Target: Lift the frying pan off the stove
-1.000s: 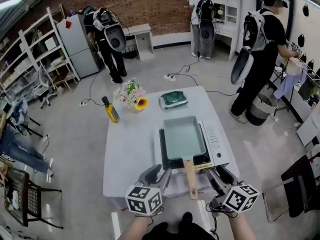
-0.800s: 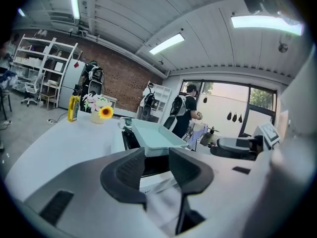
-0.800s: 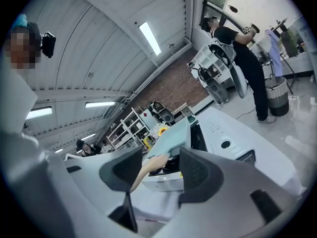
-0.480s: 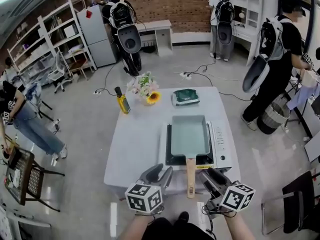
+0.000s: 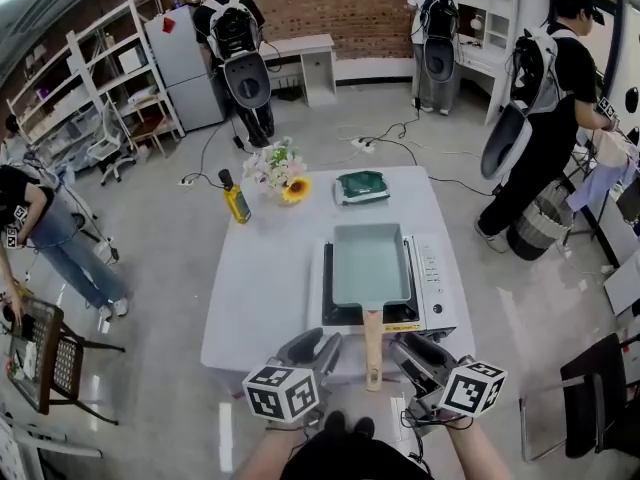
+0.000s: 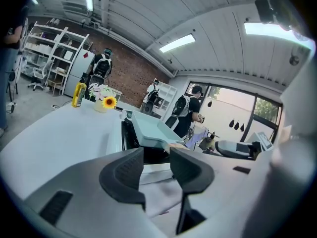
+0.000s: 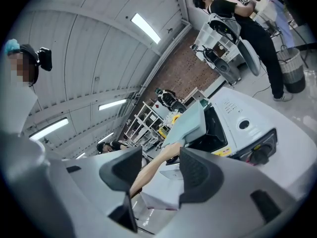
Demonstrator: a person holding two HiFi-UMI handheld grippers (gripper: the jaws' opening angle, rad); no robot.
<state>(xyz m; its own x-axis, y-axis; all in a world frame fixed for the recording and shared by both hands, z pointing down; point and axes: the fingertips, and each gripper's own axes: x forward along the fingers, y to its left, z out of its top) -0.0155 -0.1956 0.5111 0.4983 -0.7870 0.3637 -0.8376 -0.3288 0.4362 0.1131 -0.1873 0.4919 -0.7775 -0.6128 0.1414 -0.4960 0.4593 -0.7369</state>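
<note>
Dial reference: head view, frying pan [image 5: 370, 263] at centre, 12 o'clock pointing away from the person. The pan sits on the stove [image 5: 432, 278], which stands on the right half of the table [image 5: 260, 288], and the pan's handle [image 5: 373, 348] projects toward 6 o'clock past the stove's front edge. The left gripper [image 5: 318, 343] lies at 7 o'clock and the right gripper [image 5: 412, 343] at 5 o'clock, flanking the handle; near the table's far edge, a flat pack [image 5: 361, 185] lies at 12 o'clock, flowers [image 5: 280, 173] at 11 o'clock, and a bottle [image 5: 236, 200] at 10 o'clock.

Likely a lab: brick wall [image 5: 330, 8], shelving [image 5: 105, 93], 3 people [image 5: 235, 33] wearing backpack rigs.
</note>
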